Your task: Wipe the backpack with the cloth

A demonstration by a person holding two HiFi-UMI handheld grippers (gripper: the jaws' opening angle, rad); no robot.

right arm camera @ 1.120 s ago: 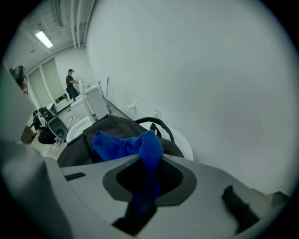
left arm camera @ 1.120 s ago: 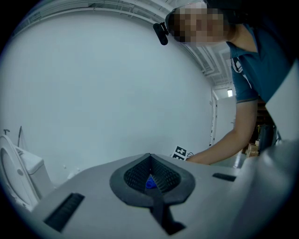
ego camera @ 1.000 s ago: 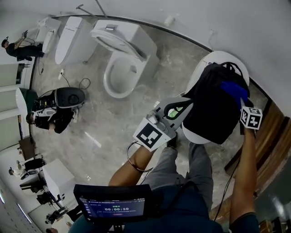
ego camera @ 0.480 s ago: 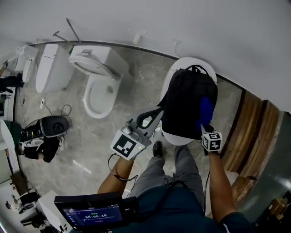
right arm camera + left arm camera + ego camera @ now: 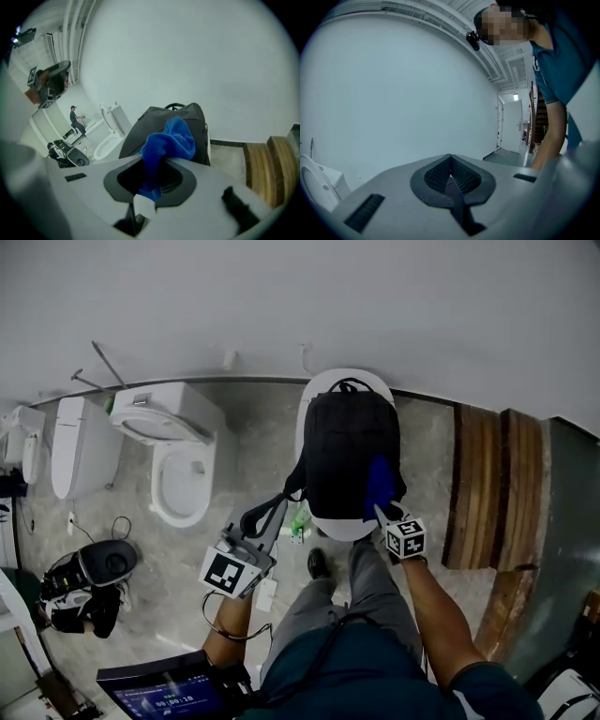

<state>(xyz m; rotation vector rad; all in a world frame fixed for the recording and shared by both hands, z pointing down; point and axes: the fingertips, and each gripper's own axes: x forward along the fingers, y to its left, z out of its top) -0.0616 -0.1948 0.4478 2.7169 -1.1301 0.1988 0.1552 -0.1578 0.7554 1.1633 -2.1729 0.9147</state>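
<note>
Your right gripper [image 5: 151,177] is clamped on the soft blue microfibre cloth [image 5: 168,140], at the lower right of the black fabric backpack [image 5: 345,442] lying on a white oval toilet lid [image 5: 320,392]. Your left gripper [image 5: 451,177] is closed and empty. The backpack looks limp and likely to slide, so brace its edge.

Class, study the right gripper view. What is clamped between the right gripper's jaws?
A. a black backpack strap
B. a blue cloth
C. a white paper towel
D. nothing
B: the right gripper is shut on the blue cloth, which bunches up in front of the black backpack.
</note>
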